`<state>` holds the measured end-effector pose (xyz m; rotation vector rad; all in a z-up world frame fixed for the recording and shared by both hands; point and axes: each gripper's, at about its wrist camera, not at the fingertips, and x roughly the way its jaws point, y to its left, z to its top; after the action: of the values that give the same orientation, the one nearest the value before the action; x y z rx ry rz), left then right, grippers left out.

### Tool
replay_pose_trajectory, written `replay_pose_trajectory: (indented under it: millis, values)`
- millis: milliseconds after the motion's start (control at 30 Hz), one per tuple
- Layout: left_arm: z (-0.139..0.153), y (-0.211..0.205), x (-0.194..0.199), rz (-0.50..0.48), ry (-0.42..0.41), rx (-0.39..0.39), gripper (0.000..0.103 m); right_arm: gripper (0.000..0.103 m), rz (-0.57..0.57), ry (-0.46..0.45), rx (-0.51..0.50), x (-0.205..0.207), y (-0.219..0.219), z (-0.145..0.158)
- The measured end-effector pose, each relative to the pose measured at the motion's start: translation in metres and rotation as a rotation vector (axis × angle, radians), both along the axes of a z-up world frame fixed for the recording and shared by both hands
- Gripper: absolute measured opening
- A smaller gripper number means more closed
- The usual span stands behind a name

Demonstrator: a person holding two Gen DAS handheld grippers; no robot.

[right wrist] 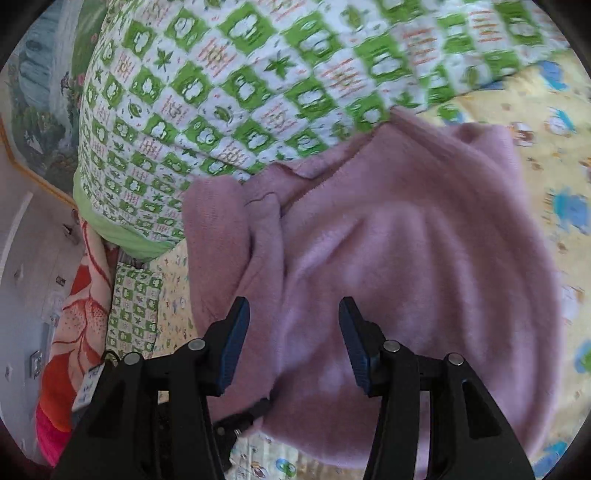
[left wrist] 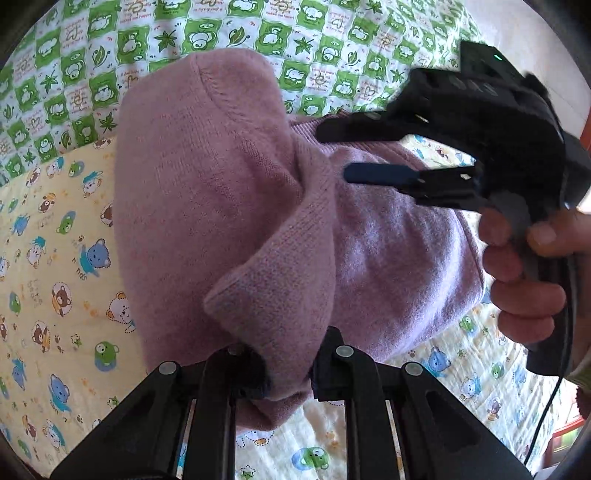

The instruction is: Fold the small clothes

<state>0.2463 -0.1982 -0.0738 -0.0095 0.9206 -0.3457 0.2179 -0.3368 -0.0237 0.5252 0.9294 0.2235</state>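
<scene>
A small mauve knitted sweater (left wrist: pixel 221 177) lies on the bed. One part of it is lifted and folded over the rest, with a corner hanging toward the camera. My left gripper (left wrist: pixel 288 373) is shut on that lifted fold at the bottom of the left wrist view. My right gripper (left wrist: pixel 334 151), held by a hand (left wrist: pixel 524 266), hovers open above the flat part of the sweater at the right. In the right wrist view the right gripper (right wrist: pixel 293 314) stands open over the sweater (right wrist: pixel 406 258), and its blue pads (right wrist: pixel 236 332) hold nothing.
A yellow sheet with cartoon bears (left wrist: pixel 55 258) covers the bed. A green and white checked quilt (left wrist: pixel 184 33) lies bunched behind the sweater. An orange and red blanket (right wrist: pixel 74 332) hangs at the bed's edge, and a cable (left wrist: pixel 546 417) trails from the right gripper.
</scene>
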Motion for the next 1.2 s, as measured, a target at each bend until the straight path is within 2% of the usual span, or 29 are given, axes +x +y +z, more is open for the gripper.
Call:
replay_pose_trajectory:
  millis: [233,333,400,433,467,533,667,767,833,967,1067,1200]
  values:
    - [-0.002,0.006,0.001,0.018,0.008,0.001,0.014,0.052,0.075,0.004,0.07,0.052,0.028,-0.007]
    - [-0.002,0.007,0.003,0.023,0.011,0.0,0.014,0.051,0.102,0.043,0.064,0.07,0.04,-0.016]
    - [0.002,0.009,0.004,0.026,0.014,-0.011,0.014,0.033,0.12,0.058,0.084,0.077,0.043,-0.021]
    - [0.005,0.01,0.004,0.025,0.017,-0.019,0.014,0.019,0.122,0.059,0.086,0.077,0.044,-0.021]
    - [0.011,0.011,0.005,0.023,0.015,-0.032,0.014,0.017,0.118,0.055,0.085,0.077,0.043,-0.019]
    - [0.027,0.009,0.006,0.013,0.002,-0.072,0.014,0.016,0.109,0.026,0.105,0.072,0.038,-0.008]
    - [0.062,-0.014,0.012,-0.055,-0.04,-0.149,0.014,0.015,0.106,-0.065,0.106,0.058,0.019,0.033]
    - [0.072,-0.04,0.015,-0.108,-0.067,-0.15,0.015,0.015,0.079,-0.131,0.078,0.045,-0.008,0.066]
    - [0.066,-0.057,0.02,-0.128,-0.052,-0.133,0.015,0.015,0.044,-0.141,0.056,0.039,-0.028,0.074]
    - [0.037,-0.077,0.029,-0.134,0.019,-0.1,0.015,0.015,-0.028,-0.088,0.005,0.03,-0.059,0.061]
    - [0.027,-0.087,0.03,-0.144,0.034,-0.074,0.015,0.015,-0.075,-0.046,0.001,0.022,-0.079,0.041]
    - [0.026,-0.096,0.028,-0.162,0.021,-0.054,0.015,0.015,-0.098,-0.036,0.01,0.018,-0.095,0.031]
